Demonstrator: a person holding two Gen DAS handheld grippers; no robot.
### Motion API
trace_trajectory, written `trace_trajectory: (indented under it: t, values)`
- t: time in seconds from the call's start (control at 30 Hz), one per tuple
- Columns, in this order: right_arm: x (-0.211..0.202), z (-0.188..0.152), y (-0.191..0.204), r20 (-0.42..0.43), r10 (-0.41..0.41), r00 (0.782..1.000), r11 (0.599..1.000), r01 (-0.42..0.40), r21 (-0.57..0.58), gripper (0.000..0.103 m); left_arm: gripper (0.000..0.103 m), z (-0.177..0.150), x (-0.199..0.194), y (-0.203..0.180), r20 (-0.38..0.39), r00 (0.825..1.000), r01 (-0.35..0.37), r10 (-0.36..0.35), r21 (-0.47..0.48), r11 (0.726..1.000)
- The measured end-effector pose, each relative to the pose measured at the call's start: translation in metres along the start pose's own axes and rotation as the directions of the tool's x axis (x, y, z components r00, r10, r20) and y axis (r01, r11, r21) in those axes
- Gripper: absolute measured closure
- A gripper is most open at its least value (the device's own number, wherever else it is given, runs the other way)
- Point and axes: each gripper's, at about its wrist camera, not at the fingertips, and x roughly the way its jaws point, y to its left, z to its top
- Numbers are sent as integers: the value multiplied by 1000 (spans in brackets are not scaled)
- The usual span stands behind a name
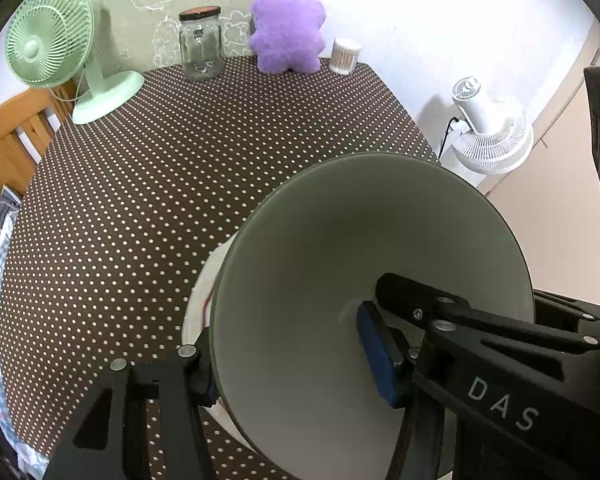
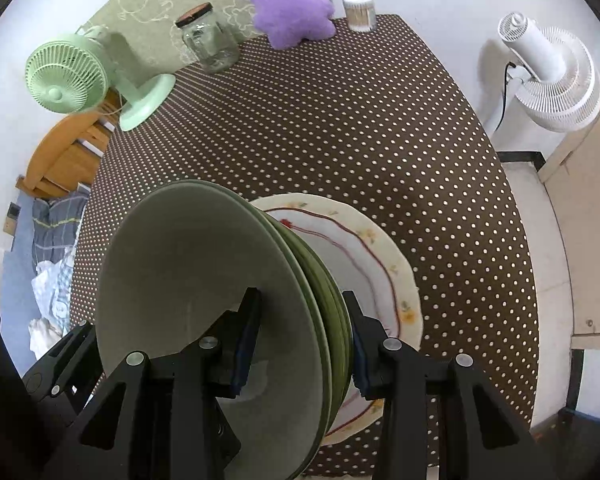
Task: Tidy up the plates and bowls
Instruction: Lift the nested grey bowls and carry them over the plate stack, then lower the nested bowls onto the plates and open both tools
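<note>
Above the polka-dot counter (image 2: 340, 128), both tongs carry a stack of green bowls (image 2: 204, 288) between them, held tilted over a cream plate (image 2: 384, 248) with a red wavy line and small yellow flowers. Right tongs (image 2: 300, 344): clamped on the rim of the stack, one blue-padded finger inside the top bowl, the other against the darker outer walls of the nested bowls. Left tongs (image 1: 296, 364): clamped on the opposite rim of the same stack (image 1: 372, 280); one blue pad lies against the pale inner wall, the other finger sits outside the rim at lower left. From the right wrist view at least three nested rims can be counted; the exact number cannot be told. The plate lies flat on the counter near its front edge, partly hidden behind the bowls; whether the stack touches it cannot be told. In the left wrist view only a sliver of the plate (image 1: 204, 292) shows past the bowl rim. Along the far edge of the counter stand a mint-green desk fan (image 1: 56, 48), a lidded glass jar (image 1: 201, 44), a purple plush toy (image 1: 288, 24) and a small tub of cotton swabs (image 1: 344, 55). Off the counter to the right, a white fan (image 2: 552, 76) stands on the floor; a wooden chair (image 2: 68, 152) shows at left.
</note>
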Motion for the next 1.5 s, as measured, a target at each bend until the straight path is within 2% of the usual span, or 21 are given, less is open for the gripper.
trace_trajectory:
  t: [0.27,0.73,1.07,1.2,1.23,1.27,1.3,1.37,1.5]
  values:
    - [14,5,-13,-46,1,999,1000,-1,-5,59,47,3,13,-7,-25,1000,-15,14,-22,1000]
    - [24,13,-7,-57,35,998,999,-37,-31,59,47,3,12,4,-34,998,-60,58,-41,997]
    - [28,13,-4,-55,38,998,999,-38,-16,59,46,4,15,4,-34,997,-67,67,-22,997]
    - [25,13,-6,-29,28,999,999,-29,-25,59,41,6,15,2,-27,996,-87,86,-22,996]
    - [24,14,-6,-24,27,999,999,-28,-31,59,35,7,13,2,-20,995,-95,95,-21,995]
    - [23,14,-5,-17,24,1000,999,-25,-38,58,24,7,12,1,-14,995,-95,95,-23,995]
    - [21,15,-5,-5,9,1000,999,-10,-47,56,21,7,10,1,-4,995,-96,95,-26,995]
    - [17,16,-5,14,-13,1000,998,14,-58,35,17,6,4,1,18,995,-101,102,-32,994]
    - [3,14,-5,73,-41,997,996,47,-78,26,12,5,-6,2,42,994,-102,104,-44,994]
